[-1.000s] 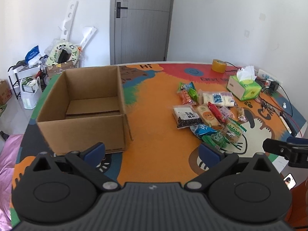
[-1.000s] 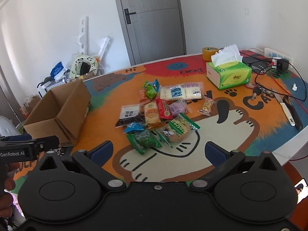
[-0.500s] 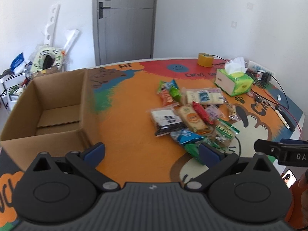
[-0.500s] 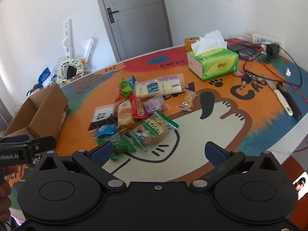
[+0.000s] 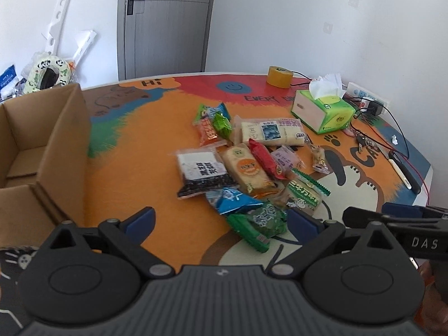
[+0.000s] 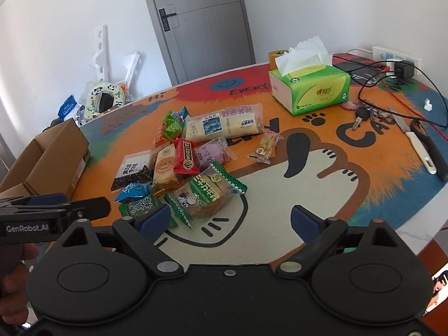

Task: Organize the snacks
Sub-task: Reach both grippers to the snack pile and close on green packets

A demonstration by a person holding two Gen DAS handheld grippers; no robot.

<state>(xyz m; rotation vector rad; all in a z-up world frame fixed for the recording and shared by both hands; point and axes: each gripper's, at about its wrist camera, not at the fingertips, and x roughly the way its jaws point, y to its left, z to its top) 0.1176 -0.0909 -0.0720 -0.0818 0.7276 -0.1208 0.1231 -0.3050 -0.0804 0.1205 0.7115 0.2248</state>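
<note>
A heap of wrapped snacks [image 5: 246, 165] lies on the colourful table mat; it also shows in the right wrist view [image 6: 190, 162]. An open, empty cardboard box [image 5: 42, 140] stands at the left, also seen in the right wrist view [image 6: 47, 159]. My left gripper [image 5: 221, 221] is open and empty, just in front of the heap's near edge by a green packet [image 5: 257, 224]. My right gripper [image 6: 229, 219] is open and empty, its left finger next to a green packet [image 6: 142, 207] and a cake packet [image 6: 204, 193].
A green tissue box [image 6: 310, 89], a tape roll [image 5: 278, 77], keys [image 6: 364, 113], a knife [image 6: 420, 145], cables and a power strip [image 6: 397, 58] lie at the right and back of the table. The table edge runs close on the right.
Both grippers have moved closer to the snack heap. The left view has swung right, so the box has slid to the left edge. Both stay open.
</note>
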